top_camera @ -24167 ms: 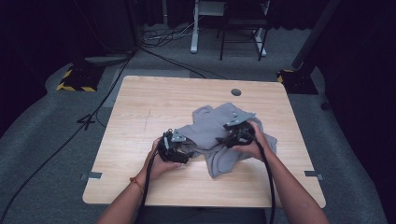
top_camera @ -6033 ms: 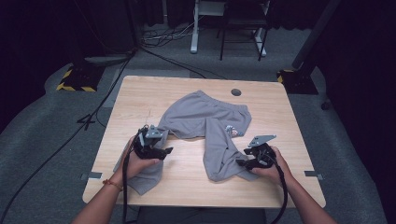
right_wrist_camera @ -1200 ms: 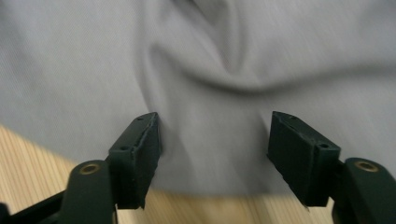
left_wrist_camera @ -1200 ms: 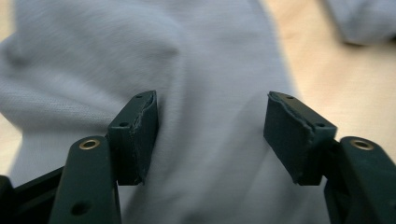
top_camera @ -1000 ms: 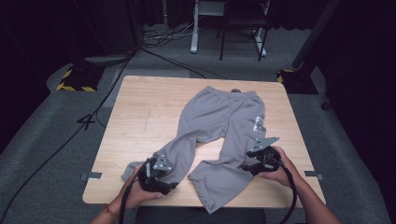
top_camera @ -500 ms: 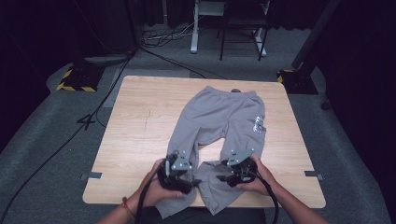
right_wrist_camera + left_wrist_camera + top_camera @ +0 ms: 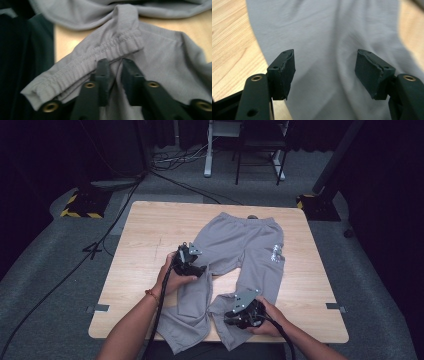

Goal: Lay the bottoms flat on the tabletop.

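Grey sweatpants (image 7: 235, 255) lie flat on the wooden table (image 7: 140, 235), legs toward the person. The right gripper (image 7: 239, 316), jaws just closing, pinches the ribbed cuff (image 7: 100, 62) of one leg; the left gripper (image 7: 192, 265) hovers open-jawed over the other leg. To fold cleanly, I'd keep that cuff pinched and lift it level.

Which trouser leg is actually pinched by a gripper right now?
The leg on the high view's right: the right gripper clamps its ribbed cuff; the left gripper hangs open.

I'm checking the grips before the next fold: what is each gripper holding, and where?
Right gripper pinches the grey trousers at a leg cuff; left gripper holds nothing.
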`<act>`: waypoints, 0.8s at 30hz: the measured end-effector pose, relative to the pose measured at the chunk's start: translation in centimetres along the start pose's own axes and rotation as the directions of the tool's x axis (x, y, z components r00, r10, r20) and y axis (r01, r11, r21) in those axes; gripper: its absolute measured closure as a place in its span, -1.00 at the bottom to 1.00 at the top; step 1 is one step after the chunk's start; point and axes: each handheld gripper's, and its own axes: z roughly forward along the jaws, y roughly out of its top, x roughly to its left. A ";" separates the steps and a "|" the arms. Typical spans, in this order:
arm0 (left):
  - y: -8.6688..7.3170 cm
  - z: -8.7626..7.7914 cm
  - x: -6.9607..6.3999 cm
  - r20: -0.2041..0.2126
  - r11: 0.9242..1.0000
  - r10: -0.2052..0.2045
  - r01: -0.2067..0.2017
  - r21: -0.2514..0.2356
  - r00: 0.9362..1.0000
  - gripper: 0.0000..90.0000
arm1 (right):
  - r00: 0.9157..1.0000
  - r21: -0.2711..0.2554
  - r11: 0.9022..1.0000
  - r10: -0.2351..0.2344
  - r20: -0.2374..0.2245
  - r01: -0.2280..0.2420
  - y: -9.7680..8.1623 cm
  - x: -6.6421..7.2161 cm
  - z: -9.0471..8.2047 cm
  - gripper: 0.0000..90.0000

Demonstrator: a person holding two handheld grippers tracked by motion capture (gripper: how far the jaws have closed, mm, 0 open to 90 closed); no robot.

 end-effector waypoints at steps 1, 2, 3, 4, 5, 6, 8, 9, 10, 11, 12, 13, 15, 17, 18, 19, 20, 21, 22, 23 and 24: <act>0.0 0.3 0.3 -0.015 1.000 -0.019 0.020 0.005 1.000 -0.30 | 1.000 0.004 1.000 -0.012 -0.013 0.012 -0.2 0.1 -0.2 0.79; -0.1 0.6 0.7 -0.019 0.999 -0.043 0.043 0.016 0.999 -0.30 | 0.999 0.011 1.000 -0.011 -0.036 0.012 -0.4 0.3 -0.4 0.83; -0.3 0.8 1.2 0.008 0.998 -0.065 0.065 0.009 0.998 -0.30 | 0.998 0.022 0.999 -0.024 -0.050 0.025 -0.7 0.5 -0.7 0.86; -0.5 0.8 1.7 0.018 0.997 -0.077 0.077 0.006 0.997 -0.31 | 0.998 0.033 0.999 -0.030 -0.062 0.032 -0.9 0.7 -1.0 0.88; -0.7 0.7 2.1 0.015 0.995 -0.101 0.101 0.002 0.995 -0.31 | 0.997 0.044 0.998 -0.037 -0.074 0.040 -1.1 0.8 -1.3 0.89; -1.0 0.6 2.5 0.015 0.991 -0.131 0.131 -0.001 0.991 -0.31 | 0.995 0.053 0.997 -0.048 -0.084 0.053 -1.4 1.0 -1.6 0.90; -1.5 0.0 3.5 -0.035 0.987 -0.157 0.157 0.013 0.987 -0.31 | 0.991 0.065 0.996 -0.046 -0.123 0.055 -2.1 1.2 -2.2 0.91; -1.7 -0.2 3.8 -0.049 0.987 -0.161 0.162 0.019 0.986 -0.31 | 0.989 0.085 0.994 -0.050 -0.143 0.063 -2.5 1.4 -2.6 0.91; -2.0 -0.7 4.2 -0.068 0.985 -0.167 0.170 0.030 0.984 -0.31 | 0.987 0.096 0.993 -0.051 -0.151 0.066 -2.8 1.5 -2.9 0.91; -2.4 -1.1 4.6 -0.085 0.983 -0.175 0.178 0.035 0.981 -0.31 | 0.985 0.112 0.991 -0.051 -0.162 0.070 -3.1 1.6 -3.3 0.91; -2.9 -1.6 5.0 -0.096 0.982 -0.179 0.183 0.038 0.979 -0.31 | 0.983 0.136 0.988 -0.054 -0.177 0.079 -3.4 1.6 -3.8 0.91; -3.6 -2.1 5.4 -0.092 0.979 -0.197 0.201 0.037 0.976 -0.31 | 0.980 0.157 0.984 -0.055 -0.194 0.086 -3.8 1.8 -4.2 0.90; -4.8 -3.0 6.1 -0.100 0.974 -0.220 0.224 0.037 0.970 -0.31 | 0.972 0.195 0.975 -0.058 -0.226 0.104 -4.4 1.9 -5.0 0.86; -5.7 -3.7 6.3 -0.088 0.970 -0.239 0.242 0.031 0.967 -0.31 | 0.969 0.212 0.970 -0.070 -0.236 0.121 -4.9 1.9 -5.6 0.75; -6.3 -4.1 6.3 -0.072 0.970 -0.239 0.241 0.026 0.968 -0.31 | 0.968 0.203 0.972 -0.070 -0.240 0.120 -5.0 1.8 -5.9 0.67; -6.7 -4.5 6.2 -0.069 0.972 -0.233 0.235 0.023 0.970 -0.31 | 0.972 0.182 0.977 -0.070 -0.223 0.112 -5.0 1.5 -6.3 0.56; -7.1 -4.9 6.0 -0.063 0.972 -0.230 0.232 0.026 0.971 -0.31 | 0.979 0.153 0.984 -0.058 -0.198 0.089 -4.8 1.2 -6.6 0.48; -7.4 -5.2 5.8 -0.054 0.975 -0.217 0.219 0.026 0.975 -0.31 | 0.986 0.121 0.991 -0.039 -0.162 0.059 -4.6 0.6 -7.0 0.33; -7.6 -5.4 5.4 -0.035 0.978 -0.206 0.208 0.034 0.978 -0.31 | 0.994 0.089 0.996 -0.020 -0.104 0.029 -4.2 0.0 -7.3 0.23; -7.8 -5.7 5.0 -0.015 0.979 -0.199 0.199 0.039 0.980 -0.32 | 0.999 0.057 0.998 0.005 -0.037 -0.003 -3.7 -0.8 -7.5 0.15; -7.9 -5.9 4.4 0.003 0.982 -0.182 0.181 0.048 0.983 -0.32 | 0.999 0.027 0.999 0.039 0.034 -0.040 -3.2 -1.7 -7.6 0.12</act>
